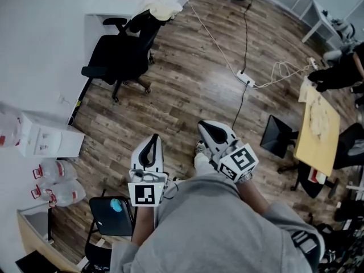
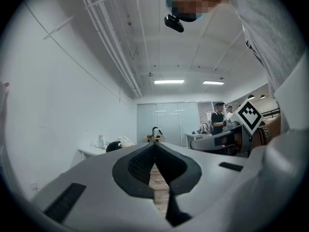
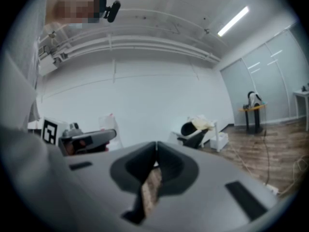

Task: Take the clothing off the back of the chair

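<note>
Find the cream cloth garment (image 1: 161, 4) draped over the back of the black swivel chair (image 1: 122, 53), expect it light, soft and limp, pinch a bunched fold near the chair's top, and note the white left gripper (image 1: 150, 147) and white right gripper (image 1: 211, 131), well apart from the chair, both closed empty.

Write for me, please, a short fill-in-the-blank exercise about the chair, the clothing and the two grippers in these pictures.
1. The cream clothing lies over the ___ of the black chair.
2. The left gripper and the right gripper both hold ___.
3. The chair stands on a ___ floor.

Missing words: back; nothing; wooden.
</note>
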{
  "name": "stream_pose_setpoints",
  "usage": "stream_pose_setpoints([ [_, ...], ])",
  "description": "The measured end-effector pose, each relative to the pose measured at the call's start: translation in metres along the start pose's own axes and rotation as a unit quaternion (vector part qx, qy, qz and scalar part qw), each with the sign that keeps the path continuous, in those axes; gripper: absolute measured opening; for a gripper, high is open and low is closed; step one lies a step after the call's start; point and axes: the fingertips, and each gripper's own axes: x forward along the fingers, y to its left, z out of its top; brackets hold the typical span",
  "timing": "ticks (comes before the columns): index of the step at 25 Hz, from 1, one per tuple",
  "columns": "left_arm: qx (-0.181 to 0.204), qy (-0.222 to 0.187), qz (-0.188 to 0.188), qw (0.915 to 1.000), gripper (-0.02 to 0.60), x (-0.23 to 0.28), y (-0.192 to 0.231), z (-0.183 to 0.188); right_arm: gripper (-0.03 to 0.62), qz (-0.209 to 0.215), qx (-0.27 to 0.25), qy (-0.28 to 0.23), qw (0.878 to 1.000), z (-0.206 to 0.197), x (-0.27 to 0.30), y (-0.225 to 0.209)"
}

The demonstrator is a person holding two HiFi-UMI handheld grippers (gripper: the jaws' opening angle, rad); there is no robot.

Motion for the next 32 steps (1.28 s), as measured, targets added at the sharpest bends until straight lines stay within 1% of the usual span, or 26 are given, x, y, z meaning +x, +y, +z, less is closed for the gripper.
stream_pose_setpoints([
  [8, 0.008, 0.000, 0.020, 0.9998, 0.035, 0.068, -0.009, 0.000, 0.034, 0.024, 0.001, 0.008, 1.000, 0.015, 0.021, -0.064],
  [12, 0.005, 0.005, 0.039, 0.9992, 0.035, 0.099, -0.011, -0.001, 0.034, 0.037, -0.002, 0.009, 0.999, 0.025, 0.031, -0.096],
  [17, 0.005, 0.000, 0.059, 0.9982, 0.035, 0.131, -0.016, -0.003, 0.034, 0.051, -0.002, 0.012, 0.999, 0.031, 0.038, -0.132],
  [24, 0.008, 0.004, 0.070, 0.9975, 0.035, 0.168, -0.029, -0.005, 0.034, 0.053, 0.009, 0.012, 0.998, 0.034, 0.037, -0.177],
  [32, 0.013, 0.004, 0.072, 0.9973, 0.035, 0.194, -0.034, -0.003, 0.034, 0.047, 0.012, 0.013, 0.999, 0.038, 0.036, -0.208],
])
